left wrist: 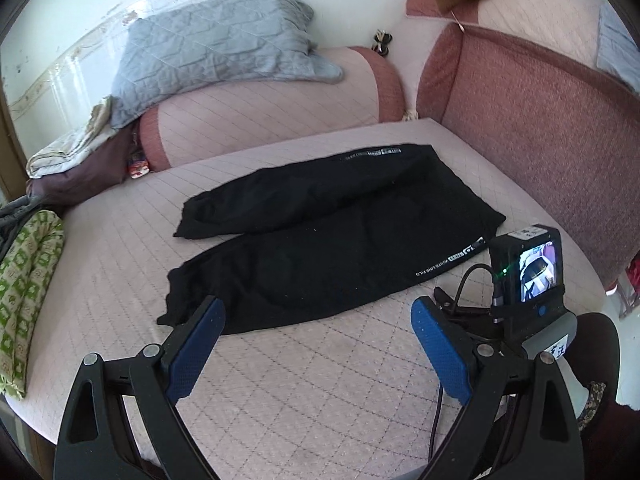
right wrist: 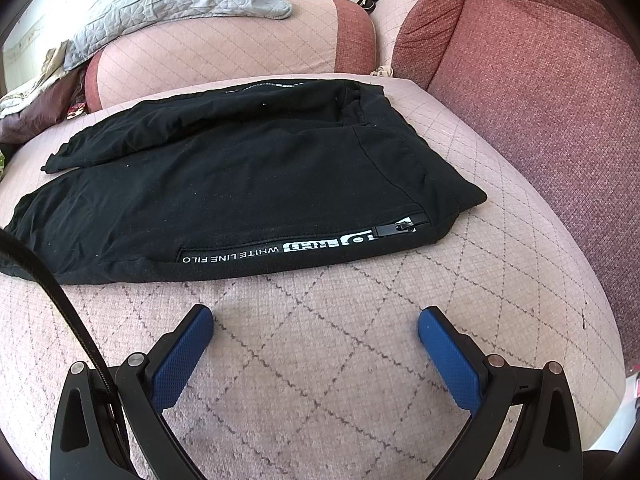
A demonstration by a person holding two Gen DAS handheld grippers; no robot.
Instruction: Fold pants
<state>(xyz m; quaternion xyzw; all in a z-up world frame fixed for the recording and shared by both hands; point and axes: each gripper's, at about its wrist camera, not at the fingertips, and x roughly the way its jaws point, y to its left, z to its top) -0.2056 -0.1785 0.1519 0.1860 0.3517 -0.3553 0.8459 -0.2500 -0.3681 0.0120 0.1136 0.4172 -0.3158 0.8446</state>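
Note:
Black pants (left wrist: 328, 236) lie flat on the pink quilted sofa seat (left wrist: 304, 380), waist to the right, two legs reaching left with a gap between the cuffs. White lettering runs along the near side seam (right wrist: 264, 252). My left gripper (left wrist: 316, 312) is open and empty, its left pad just over the near leg's cuff. My right gripper (right wrist: 316, 320) is open and empty, just short of the pants' (right wrist: 240, 176) near edge by the waist. Its camera body shows in the left wrist view (left wrist: 532, 268).
A red backrest cushion (left wrist: 532, 120) stands to the right. A pink bolster (left wrist: 272, 120) with a grey quilted pillow (left wrist: 216, 48) lies behind the pants. A green patterned cloth (left wrist: 24, 300) and piled fabric (left wrist: 68, 168) sit at the left. A cable (right wrist: 52, 280) hangs at left.

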